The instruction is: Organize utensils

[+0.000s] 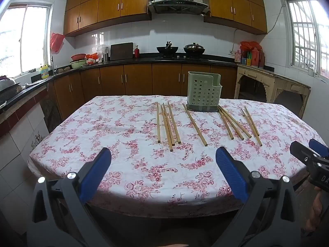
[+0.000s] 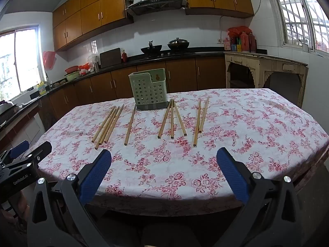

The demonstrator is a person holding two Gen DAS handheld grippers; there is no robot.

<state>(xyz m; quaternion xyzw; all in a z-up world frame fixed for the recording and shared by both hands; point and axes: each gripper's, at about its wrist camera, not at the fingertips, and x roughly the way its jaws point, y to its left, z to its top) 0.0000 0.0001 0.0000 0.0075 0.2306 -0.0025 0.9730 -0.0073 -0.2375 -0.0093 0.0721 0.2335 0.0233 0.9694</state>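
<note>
Several wooden chopsticks lie in loose groups on the floral tablecloth (image 1: 127,127): a left group (image 1: 168,125), a single stick (image 1: 195,124), a group of three (image 1: 232,123) and a right pair (image 1: 253,125). A pale green perforated utensil holder (image 1: 203,91) stands upright behind them, empty as far as I can see. In the right wrist view the holder (image 2: 149,91) and the chopsticks (image 2: 171,121) show too. My left gripper (image 1: 163,158) is open and empty above the table's near edge. My right gripper (image 2: 164,160) is open and empty, beside the left one.
The table (image 2: 267,123) sits in a kitchen. A dark counter (image 1: 144,60) with woks, bowls and a cutting board runs behind. A worn cream side table (image 1: 273,82) stands at the right. The right gripper shows at the left view's edge (image 1: 308,154).
</note>
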